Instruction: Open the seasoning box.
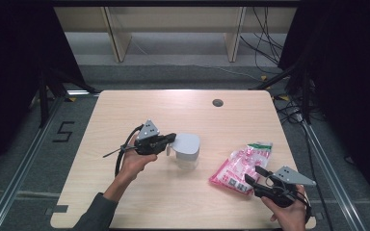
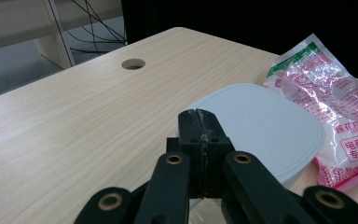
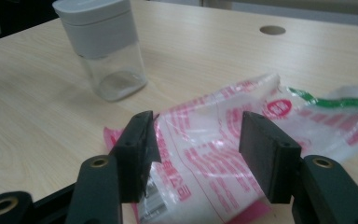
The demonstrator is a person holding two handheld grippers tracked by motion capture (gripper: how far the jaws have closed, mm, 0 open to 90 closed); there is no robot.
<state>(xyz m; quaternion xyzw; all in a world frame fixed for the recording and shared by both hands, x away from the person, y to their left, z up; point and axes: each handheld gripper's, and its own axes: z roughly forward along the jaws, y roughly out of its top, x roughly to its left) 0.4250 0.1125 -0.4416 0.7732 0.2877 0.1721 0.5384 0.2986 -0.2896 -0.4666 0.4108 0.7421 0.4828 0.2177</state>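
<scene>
The jar (image 1: pixel 187 152), clear square glass with a smooth grey rounded lid (image 2: pixel 261 126), stands mid-table (image 1: pixel 125 202). My left claw (image 1: pixel 171 139) hangs pinched tight and empty at the lid's edge. My right claw (image 3: pixel 196 154) gapes wide around the crinkly pink plastic bag (image 3: pixel 223 149), lying near the jar.

The pink-and-clear plastic bag (image 2: pixel 338 116) at the right of the left gripper view bears a red box reading "电商专享"; its other red print is too small to read. On the floor at the left of the high view stands a black "5" (image 1: pixel 63 131).
</scene>
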